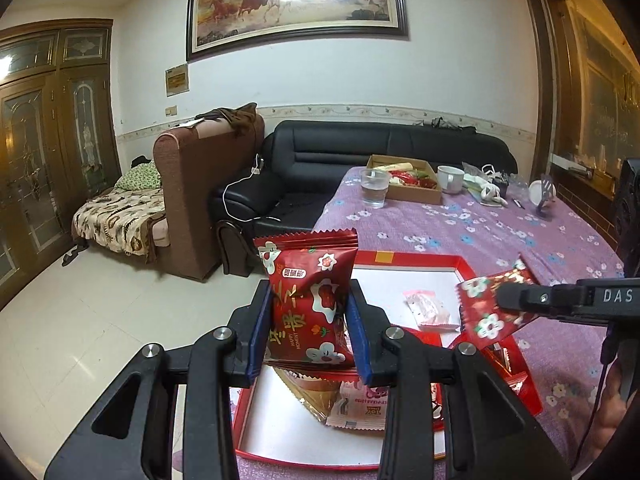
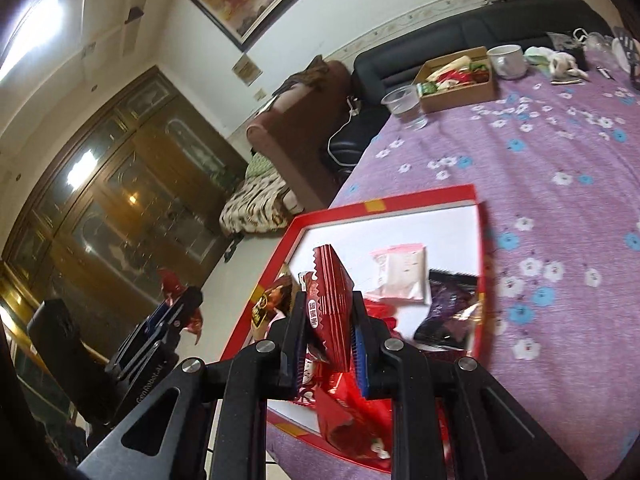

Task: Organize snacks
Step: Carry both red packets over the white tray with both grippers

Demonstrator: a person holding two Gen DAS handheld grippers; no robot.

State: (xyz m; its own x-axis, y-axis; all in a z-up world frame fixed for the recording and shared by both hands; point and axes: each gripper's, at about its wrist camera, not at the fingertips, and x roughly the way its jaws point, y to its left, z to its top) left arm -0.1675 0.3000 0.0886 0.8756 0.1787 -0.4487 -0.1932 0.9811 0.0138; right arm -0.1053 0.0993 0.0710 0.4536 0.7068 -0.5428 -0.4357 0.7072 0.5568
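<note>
Both grippers are carrying snacks above the red tray, which is sitting at the near left corner of the table under its purple flowered cloth. The left gripper is pinching 1 red date packet upright between its blue pads, face toward the camera, hanging over the tray's near left corner, where a gold wrapper and a pink-and-white packet are already lying. The right gripper is clamping a second red packet edge-on and tilted, over the tray's near edge; in the left view that packet is showing its flowered face just beside the tray's right rim. Inside the tray, a pale pink sachet is resting near the middle and a dark purple bag is lying against the right wall, with more red wrappers heaped at the near edge. As I judge it, the step in hand is setting these 2 matching packets down together. Doing it well probably means lowering each one flat onto the bare white floor toward the far edge, not onto the heap, levelling the tilted packet first, keeping the 2 grippers apart so they are not colliding, and spreading the fingers only once the packet is touching the tray.
</note>
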